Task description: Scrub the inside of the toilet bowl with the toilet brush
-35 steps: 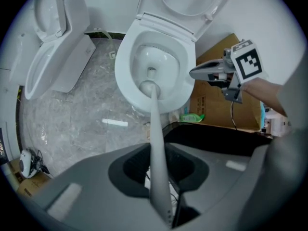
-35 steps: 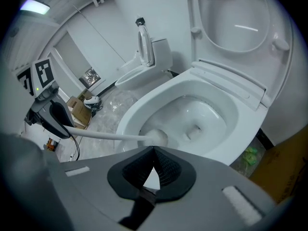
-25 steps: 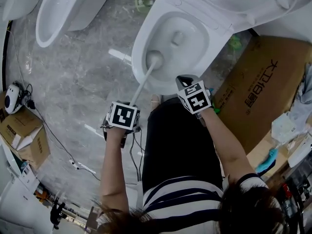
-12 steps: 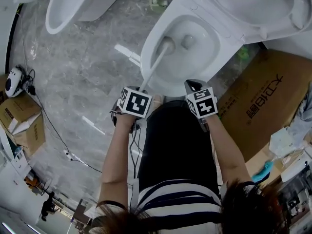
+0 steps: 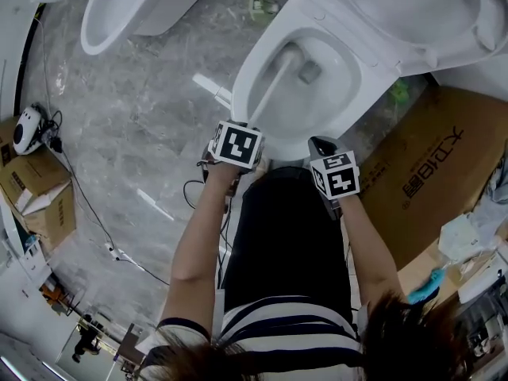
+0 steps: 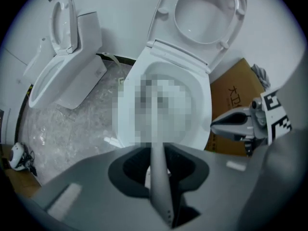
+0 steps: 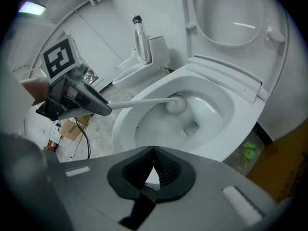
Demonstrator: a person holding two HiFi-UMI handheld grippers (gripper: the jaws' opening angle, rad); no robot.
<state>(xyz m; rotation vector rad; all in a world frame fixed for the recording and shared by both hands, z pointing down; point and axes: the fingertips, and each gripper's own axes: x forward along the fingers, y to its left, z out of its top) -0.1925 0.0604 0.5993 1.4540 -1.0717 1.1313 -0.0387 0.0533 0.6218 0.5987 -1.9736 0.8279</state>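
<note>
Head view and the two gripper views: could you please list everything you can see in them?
toilet bowl: one, white, top centre of the head view
lid: one, white, raised behind the toilet bowl
toilet brush: one, white, head inside the toilet bowl
second toilet: one, white, upper left
large cardboard box: one, brown, right of the toilet bowl
small cardboard boxes: about two, brown, left edge
green objects: two, on the floor around the toilet base
cable: one, black, on the floor at left
left gripper: one, grey, shut on the toilet brush handle
right gripper: one, grey, jaws together, empty
person: one, striped top, bottom centre
</note>
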